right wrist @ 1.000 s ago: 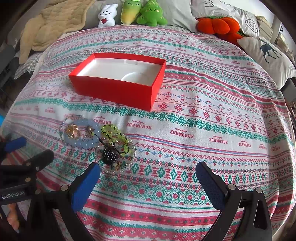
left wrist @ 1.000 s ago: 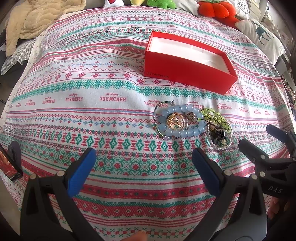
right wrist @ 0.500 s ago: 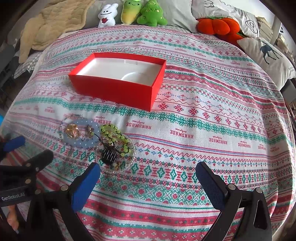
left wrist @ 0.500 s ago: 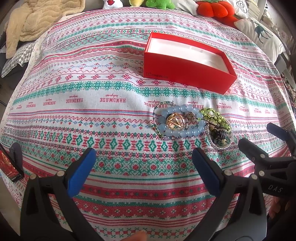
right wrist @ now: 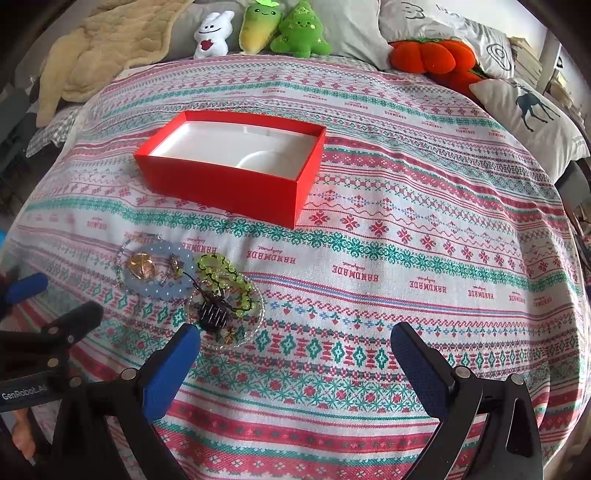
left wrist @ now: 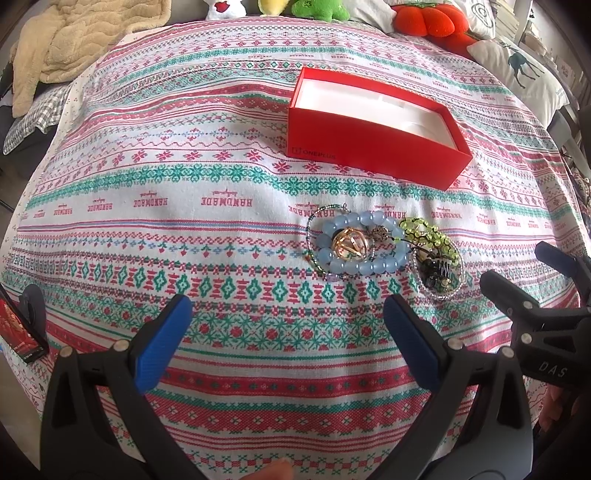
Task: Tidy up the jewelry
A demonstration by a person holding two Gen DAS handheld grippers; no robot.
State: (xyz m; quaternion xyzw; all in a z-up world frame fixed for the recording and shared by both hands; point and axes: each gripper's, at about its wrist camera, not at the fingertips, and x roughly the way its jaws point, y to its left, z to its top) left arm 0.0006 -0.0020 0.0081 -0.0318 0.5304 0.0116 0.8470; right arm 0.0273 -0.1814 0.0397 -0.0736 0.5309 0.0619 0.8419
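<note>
An open red box (left wrist: pixel 373 136) with a white inside stands on the patterned cloth; it also shows in the right wrist view (right wrist: pixel 236 162). In front of it lies a pile of jewelry: a pale blue bead bracelet (left wrist: pixel 360 245) (right wrist: pixel 162 275) around a gold ring piece (left wrist: pixel 349 243), a green bead bracelet (left wrist: pixel 430 238) (right wrist: pixel 225 277), and a black hair clip (left wrist: pixel 437 271) (right wrist: pixel 212 314) on a clear beaded ring. My left gripper (left wrist: pixel 286 325) is open and empty, short of the pile. My right gripper (right wrist: pixel 295 354) is open and empty, right of the pile.
Plush toys (right wrist: pixel 258 26), an orange plush (right wrist: pixel 432 55), pillows (right wrist: pixel 528 114) and a beige blanket (right wrist: pixel 99 51) line the far edge of the bed. A red phone-like object (left wrist: pixel 18 332) lies at the left edge. The patterned cloth (right wrist: pixel 424 229) covers the surface.
Both views have tilted slightly, showing a little more of the far edge of the bed. The jewelry and box have not moved. Both grippers stay open.
</note>
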